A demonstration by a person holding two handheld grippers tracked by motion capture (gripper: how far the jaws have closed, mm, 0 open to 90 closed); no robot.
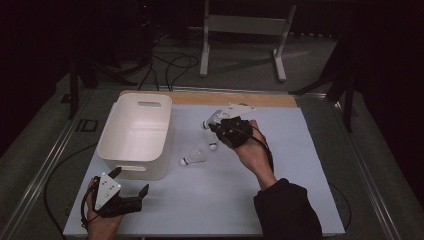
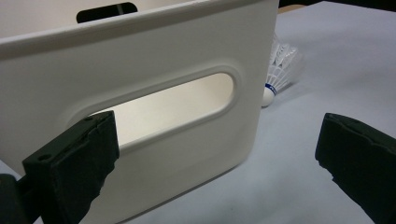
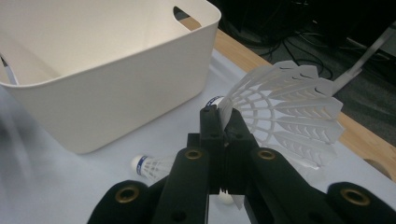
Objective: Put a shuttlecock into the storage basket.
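Three shuttlecocks are counted in the high view. One shuttlecock [image 1: 208, 121] is seen at the jaws of the right gripper [image 1: 220, 125], a second shuttlecock [image 1: 193, 157] lies on the table [image 1: 280, 200] just beside the bin, and a third shuttlecock [image 1: 212, 142] lies between that one and the gripper. One white bin [image 1: 136, 135] is counted, with two handle slots noted in its end walls. Two grippers are counted, the left gripper [image 1: 131, 182] being the second, and two hands are recorded on them. One table is counted. One white stand [image 1: 243, 31] is noted on the floor beyond it.
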